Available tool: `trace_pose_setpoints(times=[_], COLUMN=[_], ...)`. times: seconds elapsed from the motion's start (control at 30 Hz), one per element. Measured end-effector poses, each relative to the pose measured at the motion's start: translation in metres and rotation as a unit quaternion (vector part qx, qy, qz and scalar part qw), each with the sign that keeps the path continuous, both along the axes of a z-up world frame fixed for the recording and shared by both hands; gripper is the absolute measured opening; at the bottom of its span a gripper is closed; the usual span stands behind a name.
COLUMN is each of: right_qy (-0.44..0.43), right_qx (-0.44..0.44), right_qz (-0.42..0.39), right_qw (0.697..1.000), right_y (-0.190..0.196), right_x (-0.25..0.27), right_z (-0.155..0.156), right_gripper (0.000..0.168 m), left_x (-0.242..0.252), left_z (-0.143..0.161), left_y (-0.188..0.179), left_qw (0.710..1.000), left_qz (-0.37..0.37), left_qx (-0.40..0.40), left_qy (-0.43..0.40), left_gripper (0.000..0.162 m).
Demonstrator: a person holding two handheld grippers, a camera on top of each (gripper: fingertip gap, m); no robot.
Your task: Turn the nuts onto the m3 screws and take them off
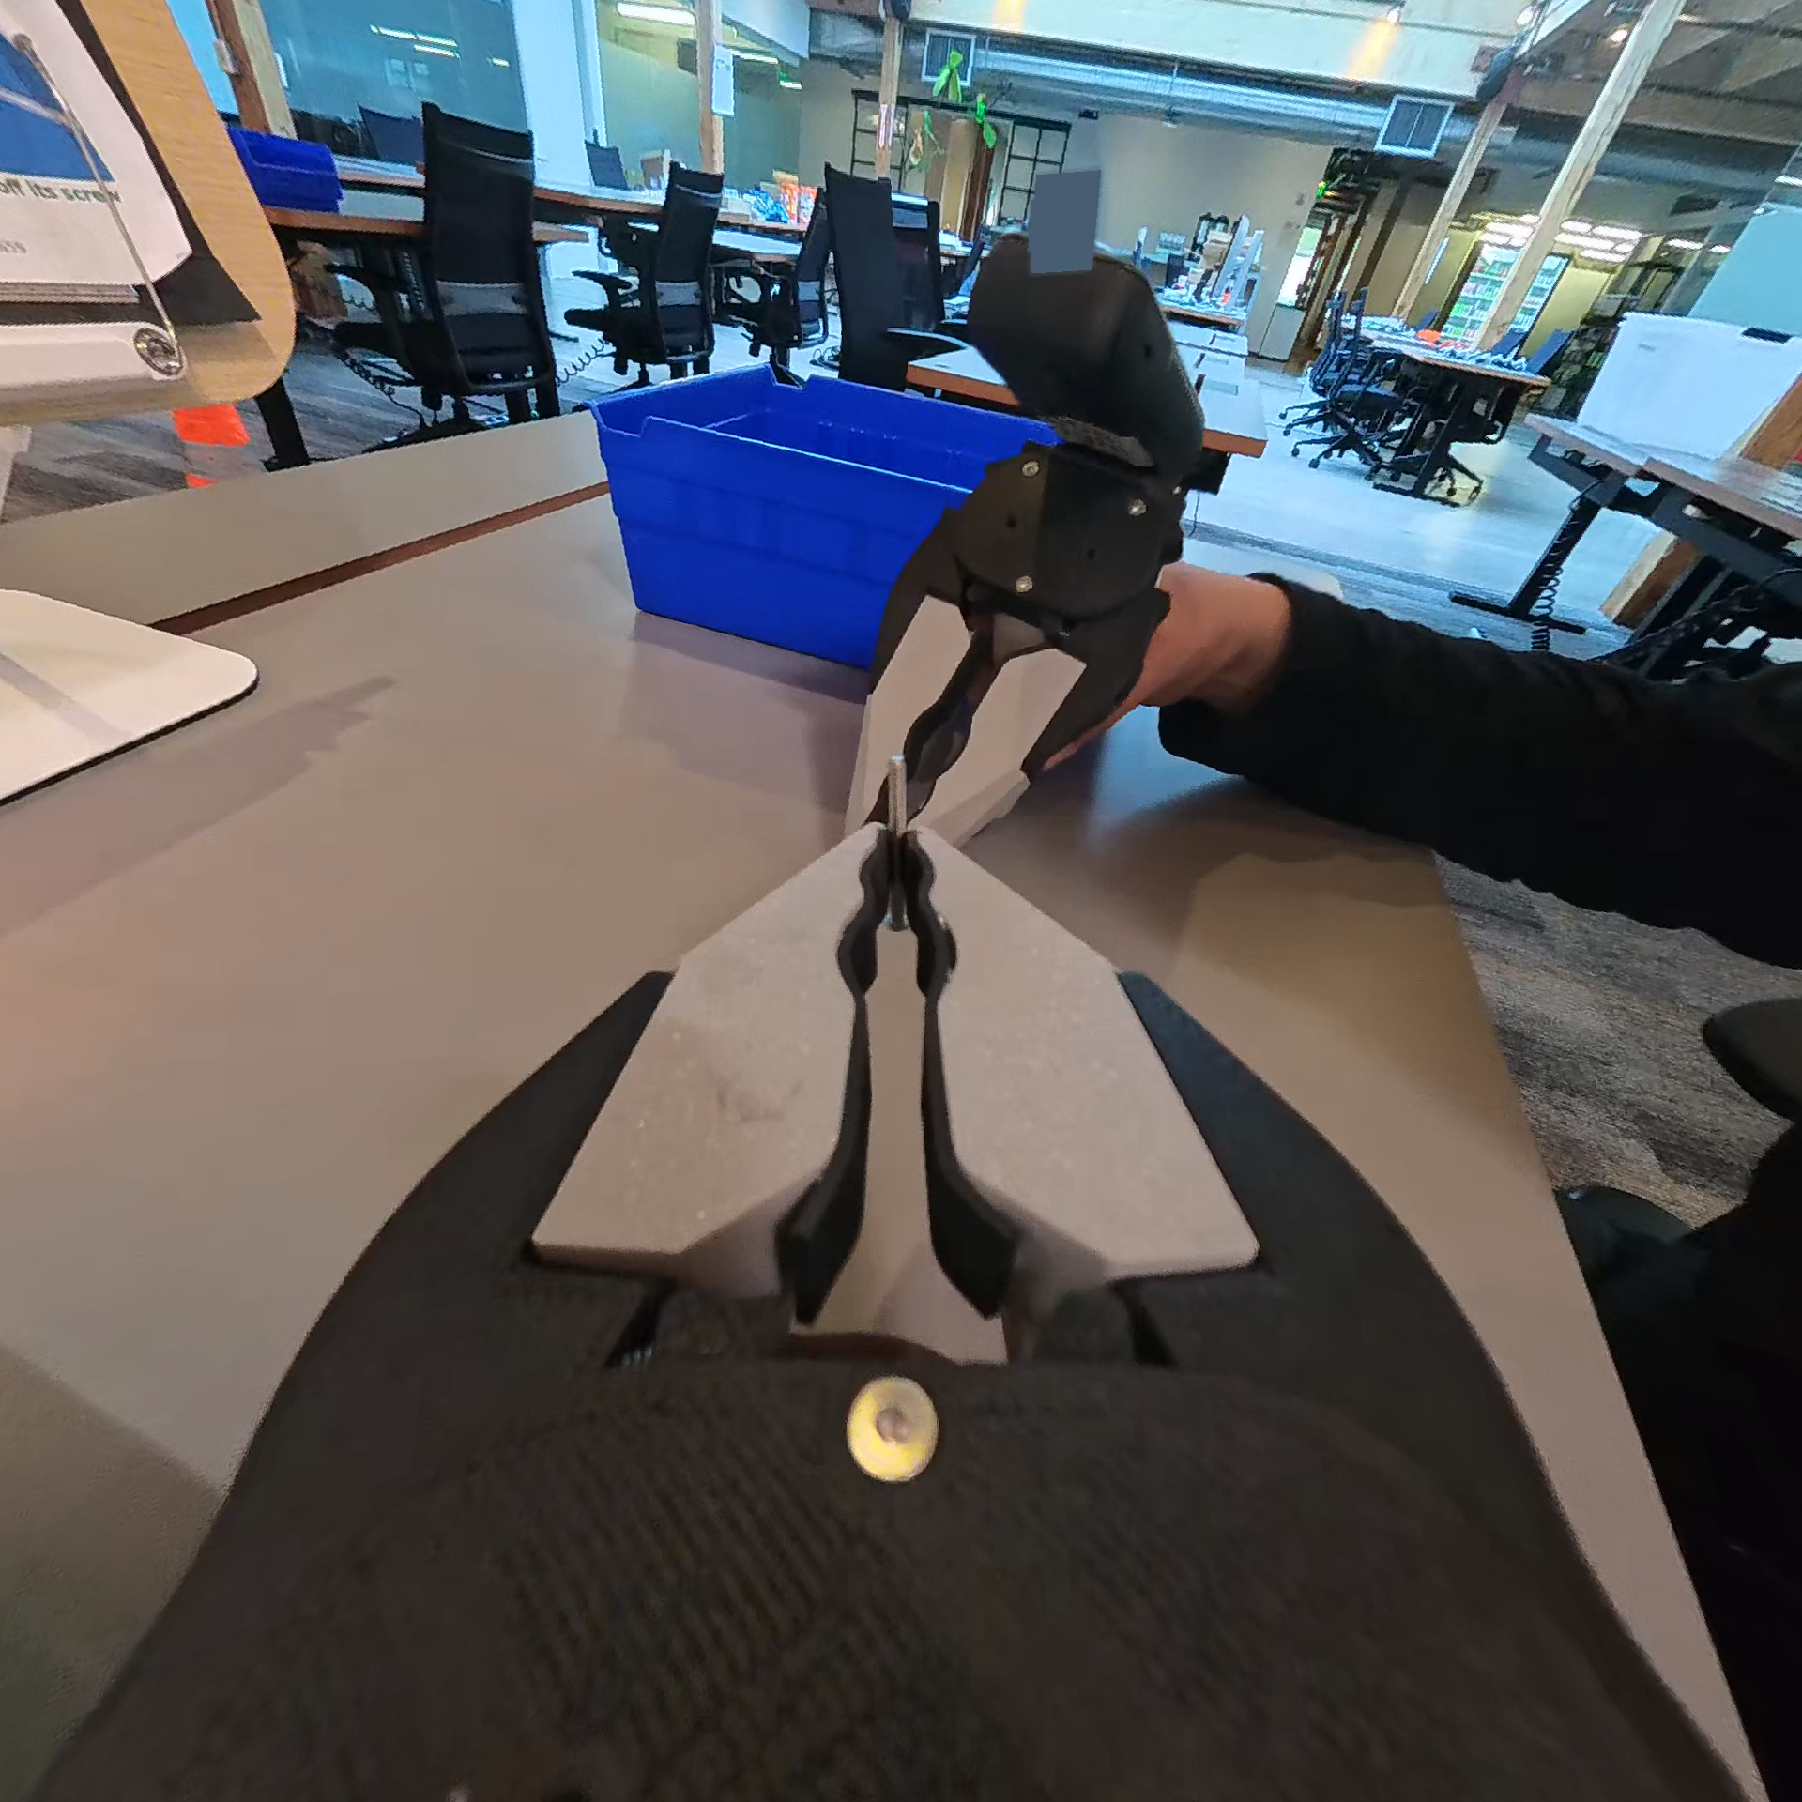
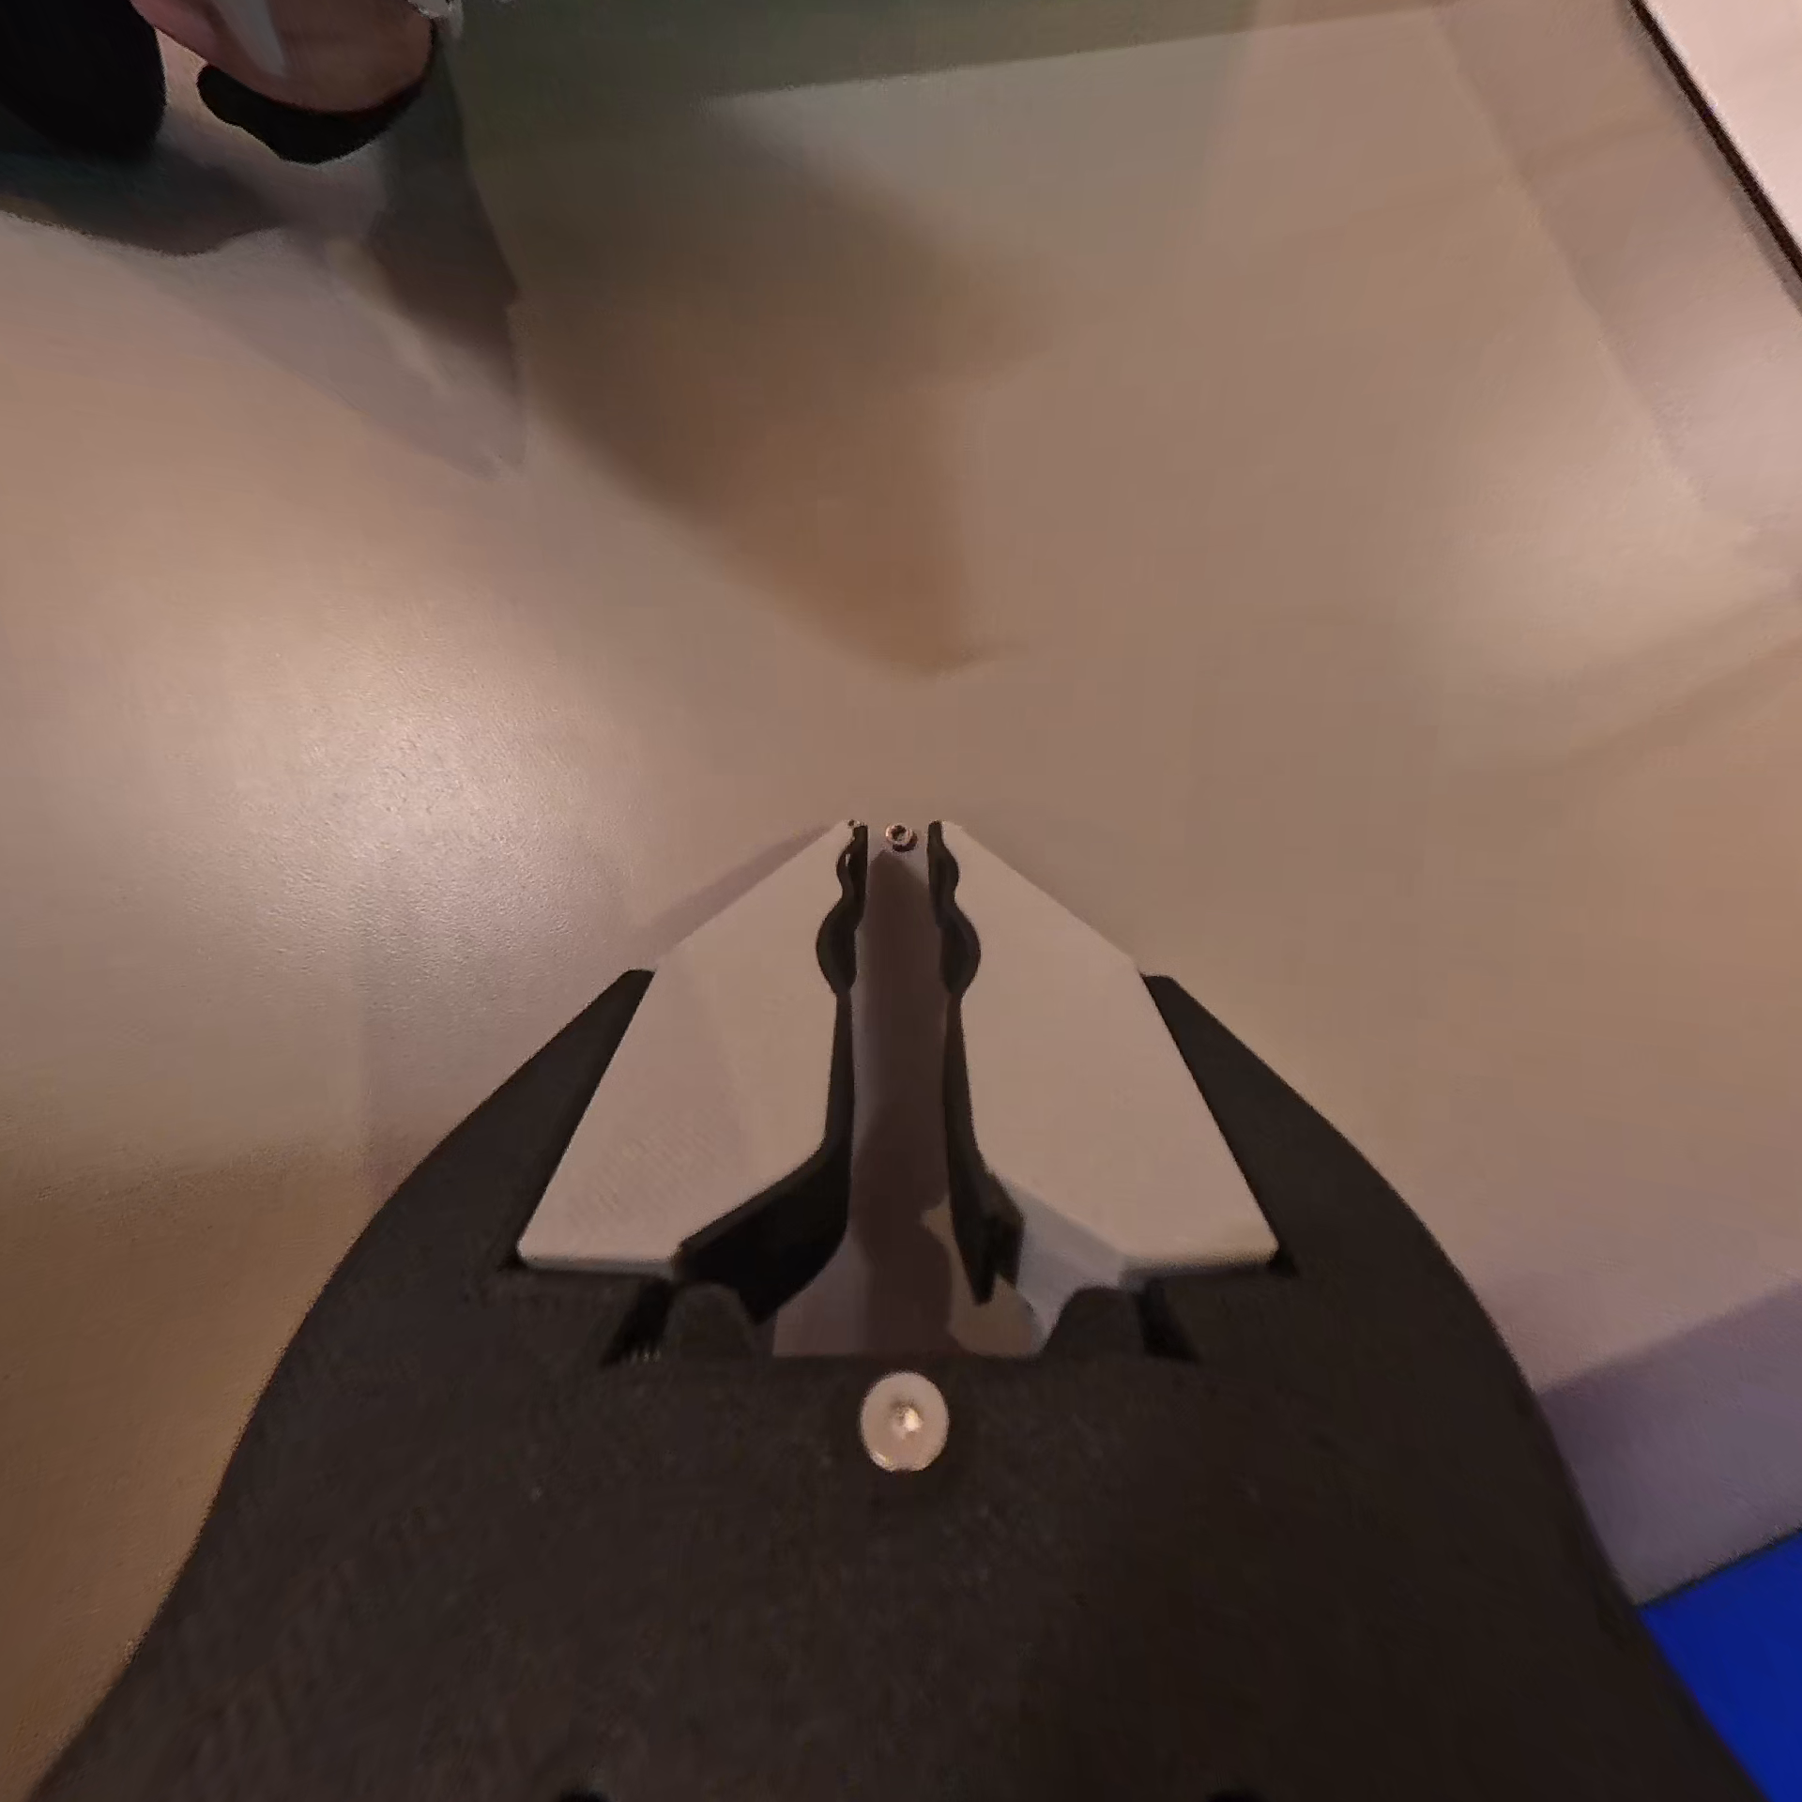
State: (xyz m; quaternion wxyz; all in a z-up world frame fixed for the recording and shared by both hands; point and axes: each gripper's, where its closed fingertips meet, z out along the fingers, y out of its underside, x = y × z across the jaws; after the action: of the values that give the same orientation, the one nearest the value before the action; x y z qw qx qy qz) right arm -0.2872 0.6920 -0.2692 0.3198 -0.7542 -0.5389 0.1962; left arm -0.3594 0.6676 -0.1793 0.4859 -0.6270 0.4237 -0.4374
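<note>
M3 screw (image 1: 897,809) stands upright at frame centre, pinched btwn tips of left gripper (image 1: 898,846), jaws pressed on it. Nut (image 2: 898,835) lies on table (image 2: 390,780) at frame centre, btwn tips of right gripper (image 2: 896,829), jaws slightly spread, not touching it. Blue bin (image 1: 780,527) behind, upper centre.

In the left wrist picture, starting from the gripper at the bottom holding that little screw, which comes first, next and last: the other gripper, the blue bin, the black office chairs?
From the left gripper, shut on the screw:
1. The right gripper, just beyond the screw, slightly right.
2. The blue bin, behind it on the table.
3. The black office chairs, off the table, across the room.
</note>
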Motion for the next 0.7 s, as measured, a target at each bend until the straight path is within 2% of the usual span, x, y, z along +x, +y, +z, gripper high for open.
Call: trace_pose_setpoints(times=[0.7], right_qy=[0.017], right_qx=[0.002], right_qz=[0.001], right_qw=[1.000], right_y=[0.0043], right_x=[-0.0035], right_z=[-0.0069], right_gripper=[0.004], left_x=[0.0048], left_z=[0.0007], left_y=[-0.0084], left_qw=[1.000], left_qz=[-0.017], left_qx=[0.003], left_qy=[0.004], left_gripper=[0.000])
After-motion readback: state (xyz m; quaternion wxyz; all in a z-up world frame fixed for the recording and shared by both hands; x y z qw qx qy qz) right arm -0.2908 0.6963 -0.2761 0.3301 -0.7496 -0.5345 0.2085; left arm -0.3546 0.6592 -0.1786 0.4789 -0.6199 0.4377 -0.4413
